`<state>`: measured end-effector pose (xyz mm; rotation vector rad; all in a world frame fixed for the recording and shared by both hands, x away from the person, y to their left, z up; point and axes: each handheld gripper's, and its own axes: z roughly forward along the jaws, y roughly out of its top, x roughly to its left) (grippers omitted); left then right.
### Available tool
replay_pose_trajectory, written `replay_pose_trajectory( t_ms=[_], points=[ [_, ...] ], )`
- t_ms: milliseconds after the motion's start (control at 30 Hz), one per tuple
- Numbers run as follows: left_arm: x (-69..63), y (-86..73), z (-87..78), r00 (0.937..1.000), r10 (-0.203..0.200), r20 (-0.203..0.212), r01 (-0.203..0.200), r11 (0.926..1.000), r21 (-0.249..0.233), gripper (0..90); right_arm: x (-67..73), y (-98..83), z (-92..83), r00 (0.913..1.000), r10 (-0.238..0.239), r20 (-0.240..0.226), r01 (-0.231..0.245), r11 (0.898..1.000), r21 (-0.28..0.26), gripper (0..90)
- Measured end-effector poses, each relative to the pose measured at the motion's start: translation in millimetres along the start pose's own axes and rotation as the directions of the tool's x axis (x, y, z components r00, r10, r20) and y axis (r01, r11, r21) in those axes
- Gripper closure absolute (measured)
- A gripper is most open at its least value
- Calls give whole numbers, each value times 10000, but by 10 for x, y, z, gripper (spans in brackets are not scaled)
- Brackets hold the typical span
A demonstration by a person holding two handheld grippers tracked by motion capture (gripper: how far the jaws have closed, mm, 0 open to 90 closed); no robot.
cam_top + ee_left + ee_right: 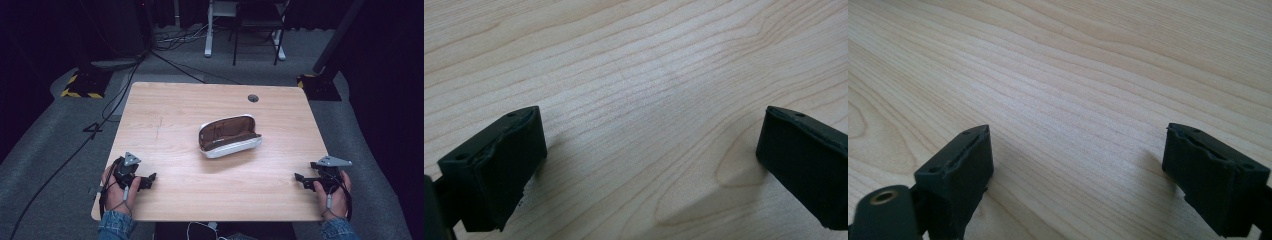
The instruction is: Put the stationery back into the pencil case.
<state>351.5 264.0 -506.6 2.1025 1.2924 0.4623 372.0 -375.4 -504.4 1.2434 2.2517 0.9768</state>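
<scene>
A white glasses case (229, 136) with a brown lining lies open at the middle of the wooden table (170, 110). My left gripper (148, 180) rests near the table's front left corner, held in a hand, well away from the case. My right gripper (301, 180) sits near the front right edge, also far from the case. In the left gripper view the left gripper (651, 160) stands open, with bare wood between its jaws. The right gripper (1078, 172) in its own view is open too, over bare wood.
A round cable hole (253, 98) sits near the table's far edge. On the floor beyond are cables (125, 85), a chair and white desk legs (245, 30), and yellow-black stand bases (80, 86).
</scene>
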Motion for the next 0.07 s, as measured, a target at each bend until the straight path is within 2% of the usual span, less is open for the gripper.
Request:
replay_pose_trajectory(
  t_ms=[67],
  points=[
    [1, 0, -1, 10000, 17, -2, -17, 10000, 10, 2, 0, 0, 0, 10000, -5, 5, 5, 10000, -1, 133]
  ],
)
